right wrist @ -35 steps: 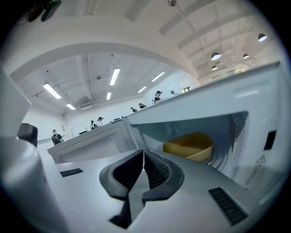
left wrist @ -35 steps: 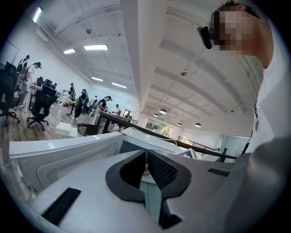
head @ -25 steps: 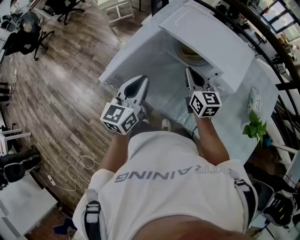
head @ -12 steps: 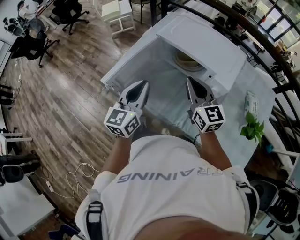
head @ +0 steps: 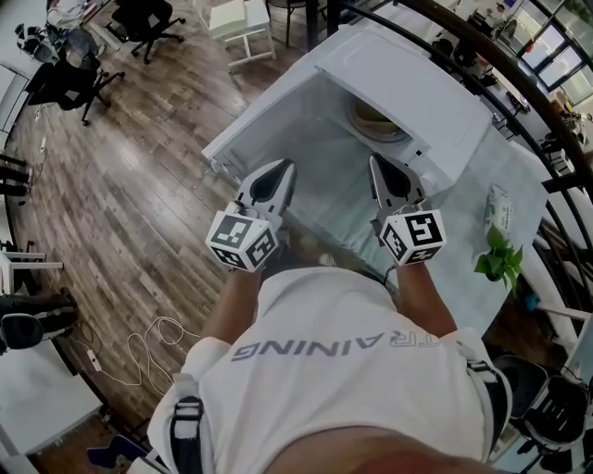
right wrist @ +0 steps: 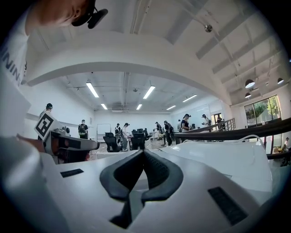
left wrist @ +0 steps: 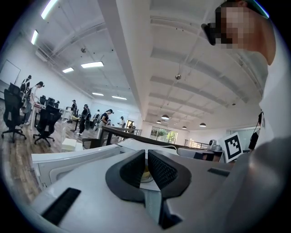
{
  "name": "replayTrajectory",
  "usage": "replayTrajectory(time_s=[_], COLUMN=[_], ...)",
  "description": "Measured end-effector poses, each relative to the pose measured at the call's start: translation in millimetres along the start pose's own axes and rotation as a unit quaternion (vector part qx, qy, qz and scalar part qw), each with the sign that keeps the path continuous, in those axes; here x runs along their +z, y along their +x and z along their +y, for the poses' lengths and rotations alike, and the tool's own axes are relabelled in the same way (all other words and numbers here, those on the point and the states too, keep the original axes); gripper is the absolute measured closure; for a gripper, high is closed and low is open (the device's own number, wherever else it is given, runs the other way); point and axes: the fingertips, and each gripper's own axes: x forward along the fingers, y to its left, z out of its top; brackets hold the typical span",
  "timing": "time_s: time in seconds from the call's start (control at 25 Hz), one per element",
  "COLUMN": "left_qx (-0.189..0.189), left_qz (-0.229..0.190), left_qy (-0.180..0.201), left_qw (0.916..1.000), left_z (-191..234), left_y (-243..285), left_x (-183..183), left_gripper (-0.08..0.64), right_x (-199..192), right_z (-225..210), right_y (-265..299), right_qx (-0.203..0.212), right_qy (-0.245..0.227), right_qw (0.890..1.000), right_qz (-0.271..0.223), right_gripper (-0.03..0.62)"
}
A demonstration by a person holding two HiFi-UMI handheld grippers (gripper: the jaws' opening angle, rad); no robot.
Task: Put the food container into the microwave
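A white microwave (head: pixel 422 88) stands on a white table, its door (head: pixel 264 116) swung open to the left. A round, pale food container (head: pixel 374 118) sits inside the cavity. My left gripper (head: pixel 282 167) hovers in front of the open door and is shut, with nothing held. My right gripper (head: pixel 374 160) is just before the cavity mouth, short of the container, also shut and empty. In the left gripper view the jaws (left wrist: pixel 147 151) meet, and a sliver of the container (left wrist: pixel 145 174) shows behind them. The right gripper view shows that gripper (right wrist: pixel 143 151) with its jaws pressed together.
A small green plant (head: pixel 500 252) and a white packet (head: pixel 501 202) lie on the table right of the microwave. A dark railing (head: pixel 482 42) runs behind it. Office chairs (head: pixel 69 79), a white stool (head: pixel 239 18) and a floor cable (head: pixel 148 338) are at the left.
The right gripper has drawn back a little from the cavity and risen slightly. The left gripper has hardly shifted. Both stay shut and empty.
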Motion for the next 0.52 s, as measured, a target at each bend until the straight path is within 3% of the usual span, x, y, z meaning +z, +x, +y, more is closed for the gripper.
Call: replayTrajectory(time_s=[0.52], left_qx=[0.015], left_qz=[-0.001], left_qy=[0.002], left_qw=[0.9999], left_z=[1.6], left_y=[-9.9], left_x=[1.5], left_gripper=[0.514], right_x=[-10.0], right_z=[6.1], right_y=[6.5], right_qx=[0.018], right_qy=[-0.002], right_qw=[1.0], right_qz=[0.015], right_gripper=[0.569])
